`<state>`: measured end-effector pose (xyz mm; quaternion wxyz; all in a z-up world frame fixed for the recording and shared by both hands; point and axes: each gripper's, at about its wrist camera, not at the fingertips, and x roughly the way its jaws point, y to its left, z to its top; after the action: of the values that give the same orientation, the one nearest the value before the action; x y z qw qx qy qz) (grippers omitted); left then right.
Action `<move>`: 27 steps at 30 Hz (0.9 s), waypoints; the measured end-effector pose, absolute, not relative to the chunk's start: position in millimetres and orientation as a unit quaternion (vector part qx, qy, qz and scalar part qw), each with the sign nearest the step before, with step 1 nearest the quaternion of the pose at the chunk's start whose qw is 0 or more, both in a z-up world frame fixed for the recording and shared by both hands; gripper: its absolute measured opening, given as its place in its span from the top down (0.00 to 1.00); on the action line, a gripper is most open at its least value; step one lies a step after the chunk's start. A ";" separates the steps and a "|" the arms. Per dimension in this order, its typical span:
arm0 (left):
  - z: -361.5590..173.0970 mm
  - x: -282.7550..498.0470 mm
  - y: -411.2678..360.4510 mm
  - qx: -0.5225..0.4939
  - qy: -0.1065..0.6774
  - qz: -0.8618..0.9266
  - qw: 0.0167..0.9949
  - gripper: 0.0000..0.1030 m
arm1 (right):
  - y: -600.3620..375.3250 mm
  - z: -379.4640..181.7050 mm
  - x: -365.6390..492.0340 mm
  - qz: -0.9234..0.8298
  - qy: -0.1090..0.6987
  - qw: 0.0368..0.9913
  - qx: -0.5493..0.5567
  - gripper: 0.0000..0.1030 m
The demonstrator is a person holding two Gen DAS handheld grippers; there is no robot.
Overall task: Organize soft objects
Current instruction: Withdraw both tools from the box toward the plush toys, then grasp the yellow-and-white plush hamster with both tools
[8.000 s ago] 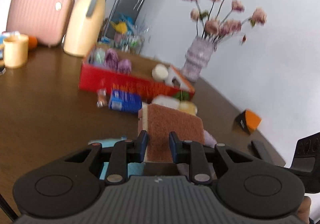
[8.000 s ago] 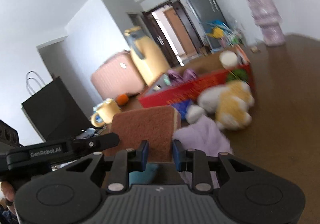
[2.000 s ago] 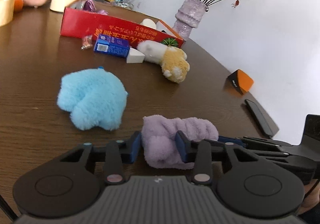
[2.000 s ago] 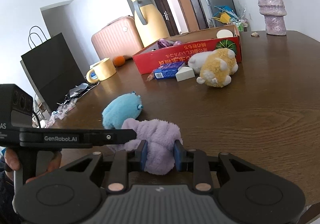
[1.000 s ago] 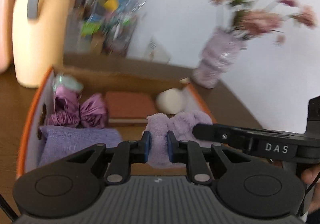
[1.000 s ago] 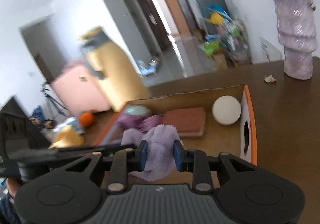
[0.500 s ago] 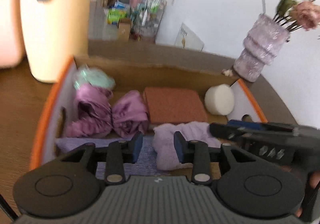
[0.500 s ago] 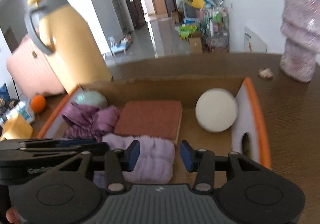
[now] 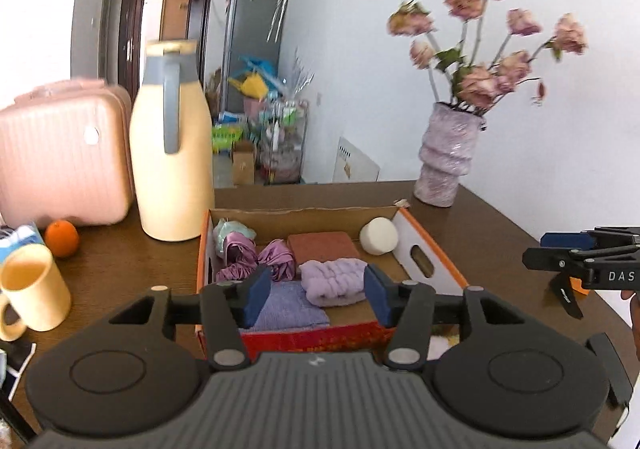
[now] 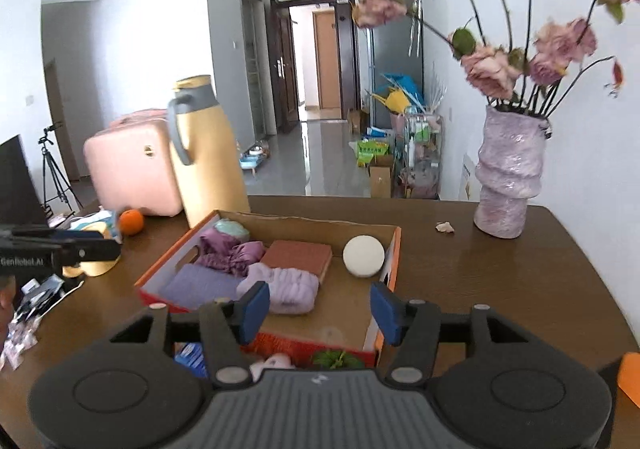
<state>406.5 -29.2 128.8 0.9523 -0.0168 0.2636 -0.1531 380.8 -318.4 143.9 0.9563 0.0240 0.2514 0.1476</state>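
Left wrist view: the lilac fluffy towel point(image 9: 334, 281) is seen lying inside the red cardboard box point(image 9: 436, 253), beside the folded purple cloth point(image 9: 286, 307) and in front of the brown sponge point(image 9: 322, 245). The left gripper point(image 9: 316, 299) is raised clear of the box, its jaws opening, with nothing pressed between them. From the right wrist view the right gripper point(image 10: 318, 307) is likewise held above the box's near edge, jaws opening and empty.

A snag is judged possible: loose pile could be caught on a pad during withdrawal and the towel dragged out. The box rim could also be clipped, shifting the box on the bench point(image 9: 488, 233) toward the vase point(image 9: 448, 157).
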 end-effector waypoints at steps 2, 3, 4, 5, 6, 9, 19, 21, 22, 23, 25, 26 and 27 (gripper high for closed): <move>133.3 391.5 -32.0 -0.009 0.257 -0.157 0.954 0.45 | -319.7 145.4 365.4 0.146 0.245 0.958 0.025 0.46; 133.8 386.4 -33.6 -0.008 0.257 -0.157 0.954 0.45 | -320.2 145.2 358.9 0.148 0.243 0.958 0.026 0.46; 134.1 380.9 -34.6 -0.006 0.257 -0.156 0.954 0.45 | -320.3 145.2 351.2 0.148 0.239 0.959 0.031 0.46; 133.8 375.3 -35.6 -0.004 0.257 -0.152 0.954 0.44 | -320.5 143.0 344.3 0.145 0.236 0.960 0.034 0.46; 131.9 368.3 -35.5 -0.004 0.254 -0.147 0.956 0.43 | -318.6 138.9 337.1 0.142 0.234 0.961 0.033 0.46; 114.9 333.8 -33.1 -0.002 0.233 -0.134 0.963 0.36 | -315.7 115.1 303.0 0.142 0.224 0.963 0.038 0.43; 32.1 246.1 -44.5 -0.040 0.272 -0.153 0.949 0.32 | -312.2 19.3 216.3 0.134 0.261 0.951 0.102 0.42; 28.1 248.0 -51.2 -0.032 0.281 -0.160 0.946 0.32 | -315.9 17.1 217.5 0.130 0.261 0.952 0.096 0.42; 27.3 250.1 -55.2 -0.029 0.280 -0.161 0.946 0.32 | -318.0 17.2 219.5 0.125 0.256 0.954 0.096 0.42; 27.3 253.1 -58.6 -0.032 0.281 -0.162 0.946 0.30 | -322.1 18.4 224.5 0.123 0.251 0.955 0.099 0.42; 25.4 261.2 -66.5 -0.047 0.287 -0.170 0.941 0.29 | -329.9 18.7 236.1 0.127 0.247 0.955 0.108 0.42; 23.6 266.9 -72.8 -0.056 0.296 -0.177 0.937 0.29 | -333.1 18.5 246.7 0.126 0.251 0.954 0.108 0.42; 21.6 275.0 -81.2 -0.066 0.306 -0.189 0.931 0.29 | -334.9 19.3 256.2 0.122 0.255 0.953 0.106 0.42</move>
<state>275.0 -81.2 21.6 0.9306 -0.0661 0.3063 -0.1894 256.2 -334.9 19.3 0.9533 0.1059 0.2553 0.1222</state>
